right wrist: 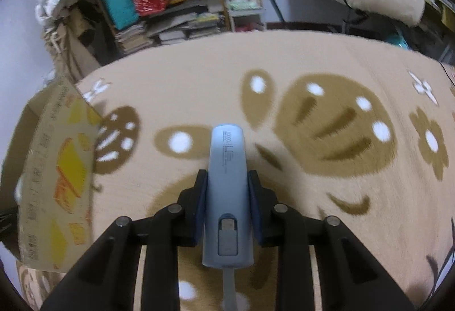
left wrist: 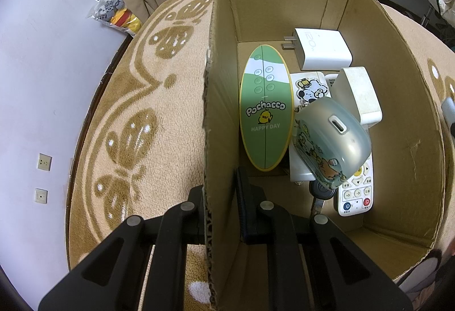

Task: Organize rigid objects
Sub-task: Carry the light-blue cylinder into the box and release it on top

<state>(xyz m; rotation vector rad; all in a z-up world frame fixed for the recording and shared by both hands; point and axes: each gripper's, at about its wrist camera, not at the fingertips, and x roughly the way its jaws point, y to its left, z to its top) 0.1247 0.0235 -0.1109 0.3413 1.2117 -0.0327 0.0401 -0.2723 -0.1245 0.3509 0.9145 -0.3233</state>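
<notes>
left claw (left wrist: 220, 214): shut tight on the near wall of the cardboard box (left wrist: 398, 89) — one finger outside, one inside, pinning the box in place on the rug (left wrist: 119, 100).
right claw (right wrist: 227, 191): clamped on a light-blue power bank (right wrist: 226, 177), pads on both long sides; the bank points forward between the fingers, with its port end and a short cable tail toward the camera.
power bank position: looks lifted clear of the rug — box off to its left, apart, only its printed outer side showing in the right wrist view.
box contents: near end has a white remote (left wrist: 357, 191) and a key under a green-clear case (left wrist: 331, 140); the oval Pochacco board (left wrist: 266, 109) leans at the left wall; white charger (left wrist: 322, 49) at the far end.
step: carry phase — item grasped, not yet over the box.
next move: swing the bank left over the rim, lower into a free patch on the right side, then open. Avoid knocking the stacked case.
</notes>
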